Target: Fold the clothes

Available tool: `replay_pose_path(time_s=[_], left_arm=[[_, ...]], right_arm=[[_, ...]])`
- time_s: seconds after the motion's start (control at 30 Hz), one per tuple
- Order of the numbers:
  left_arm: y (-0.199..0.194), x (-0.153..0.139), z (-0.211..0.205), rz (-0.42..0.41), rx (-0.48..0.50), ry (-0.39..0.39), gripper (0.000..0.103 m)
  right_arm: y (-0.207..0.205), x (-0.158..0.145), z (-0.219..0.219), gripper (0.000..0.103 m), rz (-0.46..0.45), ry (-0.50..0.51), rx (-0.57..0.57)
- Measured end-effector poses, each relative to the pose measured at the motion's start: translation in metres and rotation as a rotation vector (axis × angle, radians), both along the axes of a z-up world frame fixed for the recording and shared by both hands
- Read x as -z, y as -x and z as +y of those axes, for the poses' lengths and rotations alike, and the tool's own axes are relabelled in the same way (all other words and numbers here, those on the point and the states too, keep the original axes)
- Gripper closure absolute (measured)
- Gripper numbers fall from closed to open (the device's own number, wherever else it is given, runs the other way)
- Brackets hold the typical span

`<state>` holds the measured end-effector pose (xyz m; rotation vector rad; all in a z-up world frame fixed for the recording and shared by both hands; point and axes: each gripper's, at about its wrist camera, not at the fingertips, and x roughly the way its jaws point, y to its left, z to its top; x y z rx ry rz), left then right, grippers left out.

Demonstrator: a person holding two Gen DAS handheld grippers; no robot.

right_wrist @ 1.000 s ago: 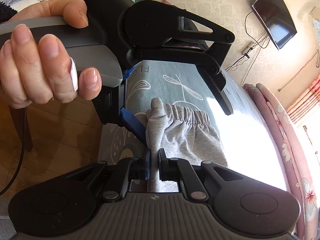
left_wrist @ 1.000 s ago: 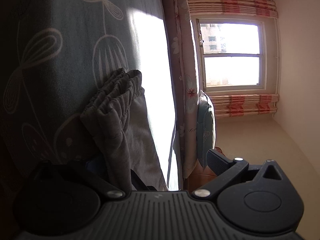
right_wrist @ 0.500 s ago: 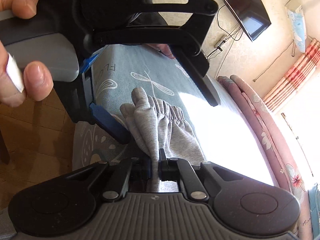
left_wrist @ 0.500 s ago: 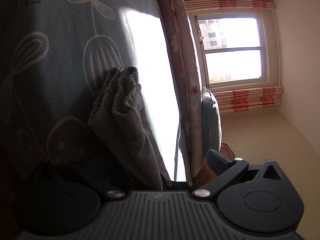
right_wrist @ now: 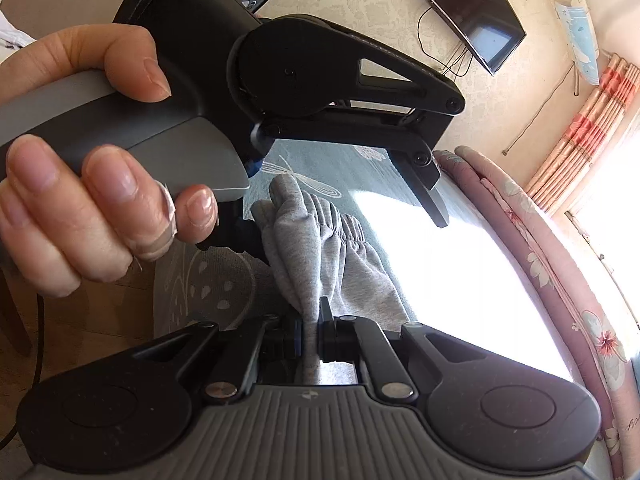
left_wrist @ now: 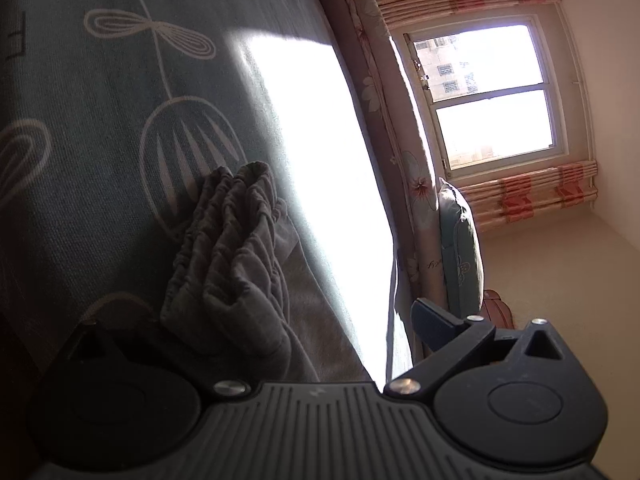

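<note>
Grey sweatpants with a gathered elastic waistband lie bunched on the teal patterned bedsheet. My right gripper is shut on a fold of their fabric, which rises in a ridge from the jaws. A hand holds my left gripper just beyond, its jaws wide apart around the waistband end, one finger above and one blue pad low beside the cloth. In the left wrist view the waistband sits before the left gripper, open; only its right finger shows clearly.
A rolled pink floral quilt runs along the bed's far side, with a teal pillow at its end. A bright window with striped curtains, a wall television, wooden floor and a dark cable at the left.
My right gripper's jaws closed onto the grey fabric and lifted it into a taller ridge. Both grippers rose and rolled a little; the waistband is more bunched.
</note>
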<state>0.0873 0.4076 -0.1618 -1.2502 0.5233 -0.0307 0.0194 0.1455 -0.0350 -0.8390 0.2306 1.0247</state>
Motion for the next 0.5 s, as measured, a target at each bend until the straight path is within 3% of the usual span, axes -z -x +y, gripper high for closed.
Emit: replay_pose_path(time_s=[0.1,0.2,0.3,0.33,0.43,0.5], left_arm=[[-0.003,-0.003,-0.004,0.053,0.002,-0.07,0.008],[-0.006,-0.008,-0.007,0.123,0.012,-0.146,0.035],[-0.007,-0.011,-0.009,0.181,0.028,-0.205,0.06],[-0.007,-0.013,-0.01,0.204,0.031,-0.23,0.072],[-0.007,-0.016,-0.013,0.252,0.042,-0.292,0.085],[-0.009,-0.021,-0.018,0.279,0.047,-0.337,0.089]], right_arm=[[0.001,-0.005,-0.009,0.095,0.019,-0.014,0.005],[0.003,-0.008,-0.016,0.094,0.05,-0.016,0.006],[0.007,-0.017,-0.023,0.084,0.091,-0.033,0.01],[0.007,-0.018,-0.027,0.075,0.098,-0.04,0.018],[0.002,-0.009,-0.034,0.061,0.102,-0.054,0.048],[0.001,-0.008,-0.049,0.061,0.102,-0.054,0.072]])
